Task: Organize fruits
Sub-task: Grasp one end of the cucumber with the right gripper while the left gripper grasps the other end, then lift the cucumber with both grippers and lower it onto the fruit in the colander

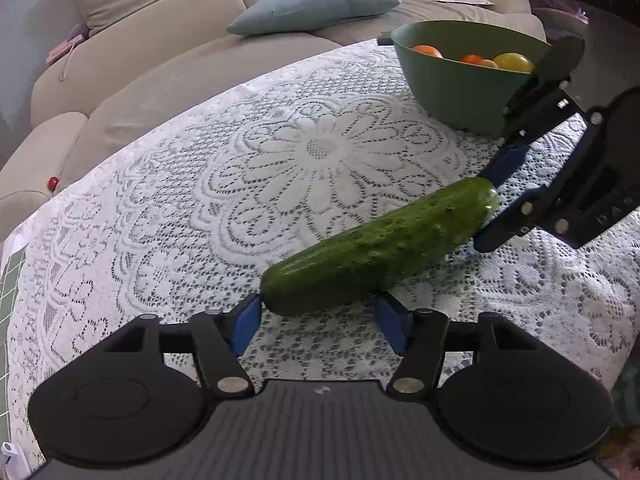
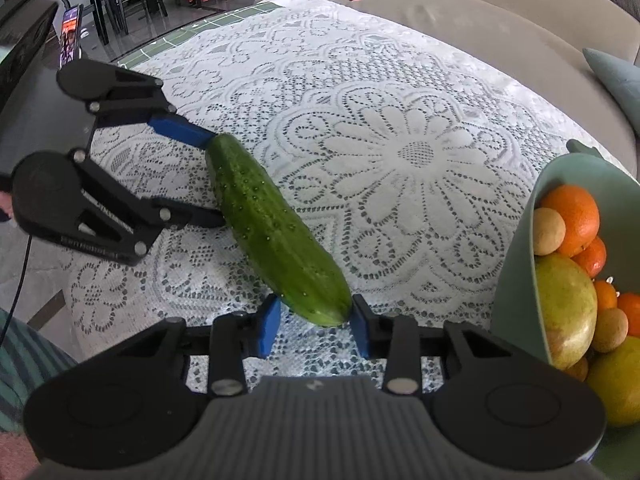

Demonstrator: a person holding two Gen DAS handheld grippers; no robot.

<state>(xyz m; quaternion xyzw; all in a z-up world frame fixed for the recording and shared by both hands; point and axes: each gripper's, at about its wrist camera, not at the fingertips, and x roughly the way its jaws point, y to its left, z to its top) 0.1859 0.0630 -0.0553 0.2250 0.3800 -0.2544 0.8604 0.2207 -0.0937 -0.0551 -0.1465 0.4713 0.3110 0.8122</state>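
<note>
A bumpy green cucumber (image 1: 380, 244) lies slantwise on the lace tablecloth (image 1: 320, 148), with one gripper at each end. My left gripper (image 1: 319, 322) stands wide open around the near end, and its blue fingertips (image 1: 245, 326) just reach the skin. My right gripper (image 2: 314, 326) is shut on the other end of the cucumber (image 2: 276, 236), a blue pad on either side. In the left wrist view the right gripper (image 1: 494, 200) comes in from the right. In the right wrist view the left gripper (image 2: 212, 180) straddles the far tip.
A green bowl (image 1: 452, 92) of oranges and yellow fruit stands at the table's far right, close beside my right gripper (image 2: 516, 280). A beige sofa (image 1: 160, 60) with a blue cushion runs along the far edge. A small red fruit (image 1: 52, 182) lies on the sofa's seat.
</note>
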